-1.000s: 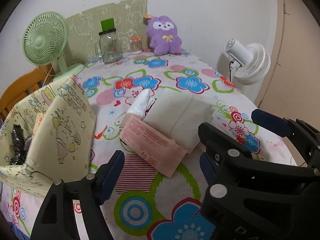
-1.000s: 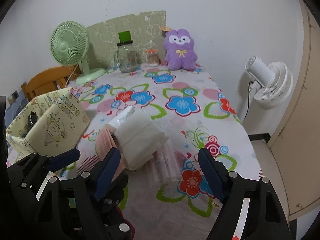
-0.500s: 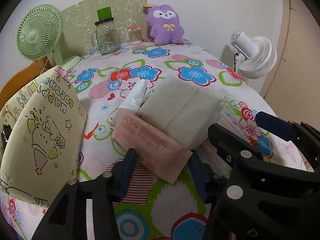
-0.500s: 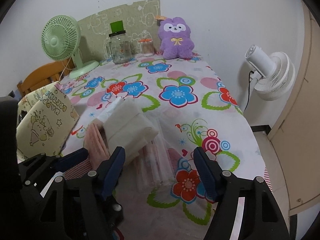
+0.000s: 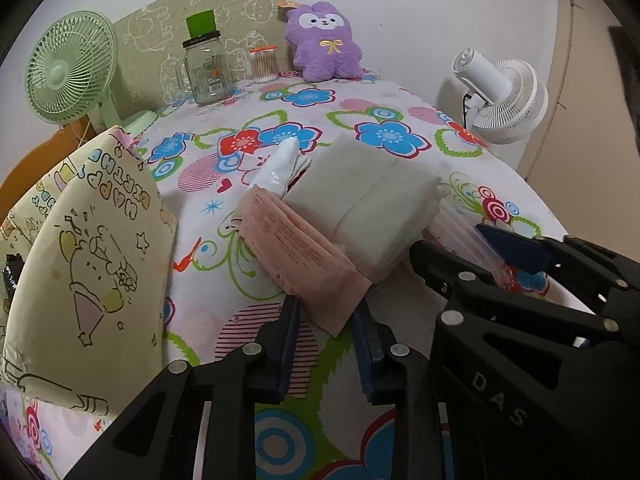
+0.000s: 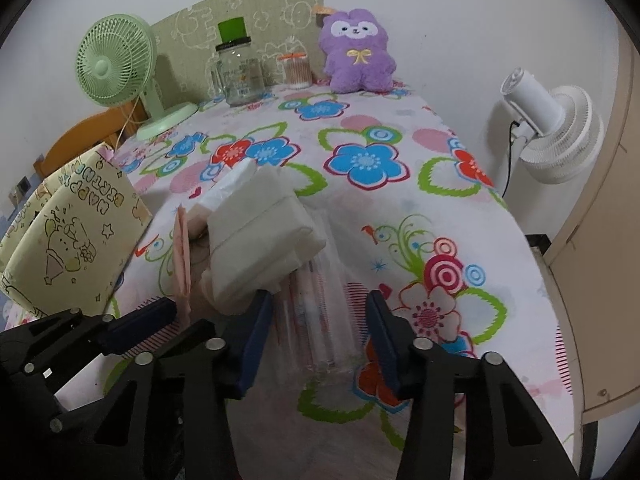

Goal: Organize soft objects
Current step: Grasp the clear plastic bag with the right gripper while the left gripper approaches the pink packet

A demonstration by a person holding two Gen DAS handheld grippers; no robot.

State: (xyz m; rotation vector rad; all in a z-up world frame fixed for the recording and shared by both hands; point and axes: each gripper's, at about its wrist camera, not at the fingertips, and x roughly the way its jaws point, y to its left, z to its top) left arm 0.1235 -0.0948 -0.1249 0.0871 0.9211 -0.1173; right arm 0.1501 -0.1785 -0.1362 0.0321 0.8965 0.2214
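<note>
A pile of soft packs lies mid-table: a white folded pad stack (image 5: 368,204) (image 6: 260,232), a pink flat pack (image 5: 304,256) (image 6: 182,256), a white tissue packet (image 5: 276,168) and a clear plastic pack (image 6: 320,300). My left gripper (image 5: 326,336) is open, its fingers either side of the pink pack's near corner. My right gripper (image 6: 320,336) is open around the near end of the clear plastic pack. A yellow cartoon gift bag (image 5: 88,256) (image 6: 68,240) stands open at the left. A purple plush (image 5: 326,42) (image 6: 356,52) sits at the far edge.
The table wears a flowered cloth (image 6: 400,208). At the back stand a green fan (image 5: 72,76), a glass jar (image 5: 206,68) and a cotton-swab tub (image 5: 264,64). A white fan (image 6: 556,132) stands off the table's right edge. A wooden chair (image 6: 80,140) is behind the bag.
Both grippers have moved forward and down to the pile. The left jaws have narrowed around the pink pack's corner; the right jaws have narrowed around the clear pack.
</note>
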